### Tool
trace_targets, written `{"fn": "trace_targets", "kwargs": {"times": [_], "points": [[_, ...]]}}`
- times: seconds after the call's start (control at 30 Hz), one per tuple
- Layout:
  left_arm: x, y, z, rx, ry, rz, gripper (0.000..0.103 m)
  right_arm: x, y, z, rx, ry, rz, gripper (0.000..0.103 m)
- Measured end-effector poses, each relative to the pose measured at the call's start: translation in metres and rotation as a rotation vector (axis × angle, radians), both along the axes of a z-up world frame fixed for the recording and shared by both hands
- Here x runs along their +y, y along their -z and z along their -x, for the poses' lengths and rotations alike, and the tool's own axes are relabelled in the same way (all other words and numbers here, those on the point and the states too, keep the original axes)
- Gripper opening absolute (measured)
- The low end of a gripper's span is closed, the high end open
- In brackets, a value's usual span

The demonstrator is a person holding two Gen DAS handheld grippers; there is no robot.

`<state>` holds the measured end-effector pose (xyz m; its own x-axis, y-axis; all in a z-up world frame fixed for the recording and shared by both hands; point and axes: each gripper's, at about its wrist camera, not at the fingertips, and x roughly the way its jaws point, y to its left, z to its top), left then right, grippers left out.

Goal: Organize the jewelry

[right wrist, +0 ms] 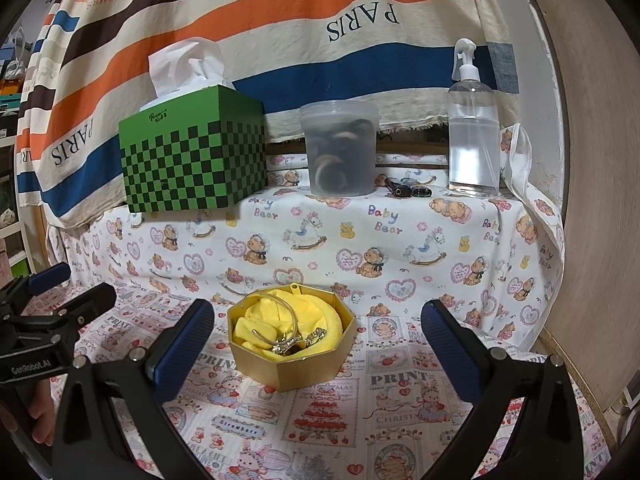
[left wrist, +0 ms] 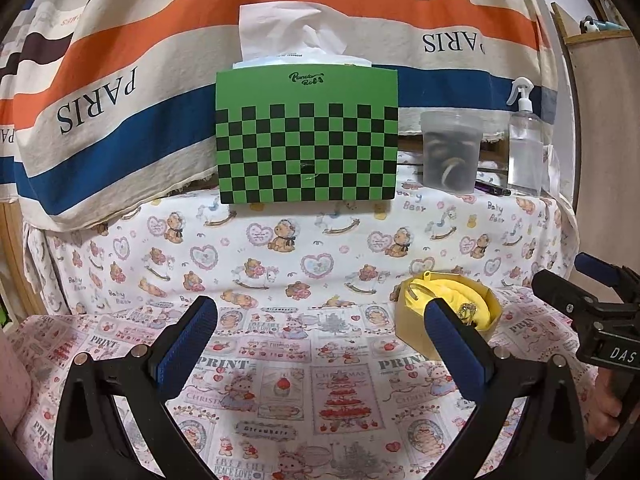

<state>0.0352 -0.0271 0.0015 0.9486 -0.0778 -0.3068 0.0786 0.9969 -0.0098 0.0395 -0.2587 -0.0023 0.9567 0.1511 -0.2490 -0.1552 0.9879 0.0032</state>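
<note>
A gold octagonal jewelry box [right wrist: 304,364] sits on the printed cloth, lined with yellow fabric [right wrist: 280,320]. In it lie a thin bangle [right wrist: 294,310] and several sparkly pieces [right wrist: 298,342]. My right gripper [right wrist: 318,348] is open and empty, its blue-padded fingers on either side of the box, just in front of it. In the left wrist view the box [left wrist: 416,334] is at the right, partly behind my right finger. My left gripper [left wrist: 320,344] is open and empty over bare cloth to the left of the box. The right gripper also shows in the left wrist view [left wrist: 588,292], at its right edge.
On a raised, bear-print ledge behind stand a green checkered tissue box [right wrist: 196,160], a lidded clear tub [right wrist: 340,152] with round items, a spray bottle [right wrist: 474,128] and small dark items [right wrist: 404,190]. A striped "PARIS" cloth [right wrist: 280,20] hangs behind. A wooden panel [right wrist: 592,160] stands at the right.
</note>
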Motion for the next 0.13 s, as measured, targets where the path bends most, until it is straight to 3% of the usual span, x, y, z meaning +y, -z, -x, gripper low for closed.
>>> {"fn": "trace_targets", "kwargs": {"times": [0.13], "points": [[0.0001,0.0003,-0.0009,0.007,0.003,0.003,0.103,0.0004,0.0007,-0.0009,0.008,-0.008,0.005,0.103]]}}
